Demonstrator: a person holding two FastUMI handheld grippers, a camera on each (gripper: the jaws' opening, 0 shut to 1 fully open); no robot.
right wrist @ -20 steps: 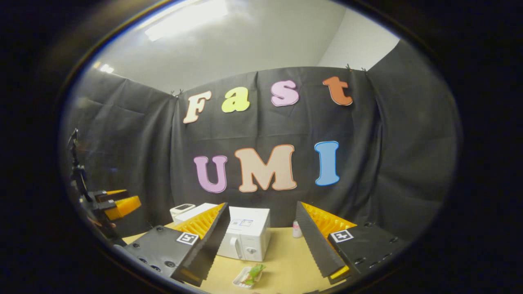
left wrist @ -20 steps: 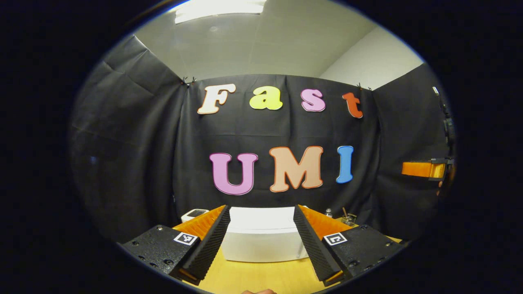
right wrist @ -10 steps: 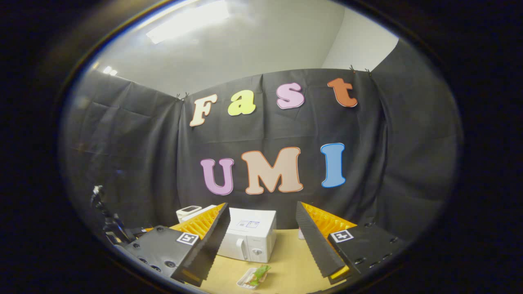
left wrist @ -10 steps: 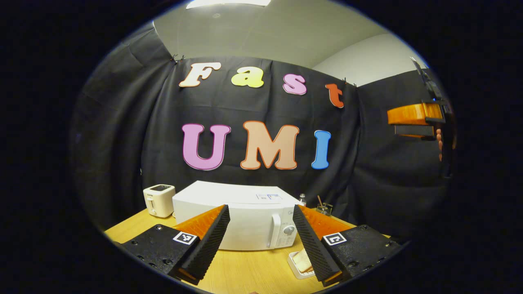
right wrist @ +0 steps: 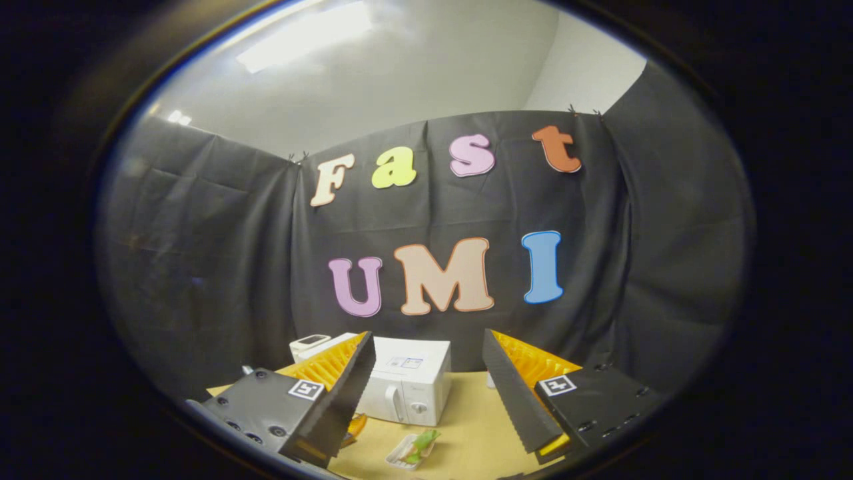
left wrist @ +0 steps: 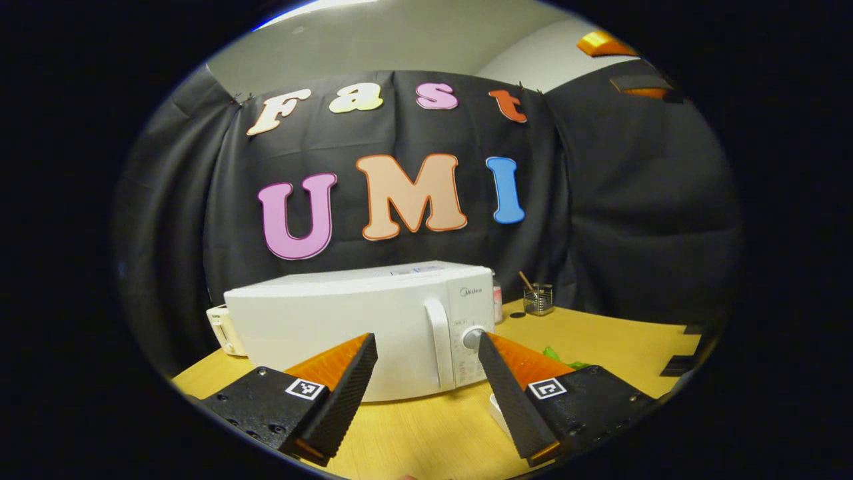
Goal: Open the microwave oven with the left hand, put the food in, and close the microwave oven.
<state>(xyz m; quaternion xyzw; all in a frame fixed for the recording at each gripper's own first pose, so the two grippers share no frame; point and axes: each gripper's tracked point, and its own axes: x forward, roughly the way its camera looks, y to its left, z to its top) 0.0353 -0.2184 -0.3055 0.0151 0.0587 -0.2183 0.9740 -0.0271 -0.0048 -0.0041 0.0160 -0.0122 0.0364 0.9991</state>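
Note:
A white microwave (left wrist: 346, 323) stands shut on the wooden table (left wrist: 600, 337), its upright handle (left wrist: 440, 343) and knob (left wrist: 472, 338) at the door's right side. My left gripper (left wrist: 426, 390) is open, low over the table just in front of the door, the handle showing between its fingers. The food, greens in a small white tray (right wrist: 410, 448), lies on the table in front of the microwave (right wrist: 406, 387); in the left gripper view a bit of the greens (left wrist: 556, 353) peeks from behind one finger. My right gripper (right wrist: 426, 393) hangs open and high, farther back.
A white toaster (left wrist: 218, 328) stands left of the microwave. A glass cup with a stick (left wrist: 538, 299) and a small bottle (left wrist: 497, 300) stand behind its right end. Bare tabletop (right wrist: 466, 413) lies to the right of the tray.
My left gripper has dropped and moved in toward the microwave, which now looks much larger and shows its door and handle. The right gripper has barely moved.

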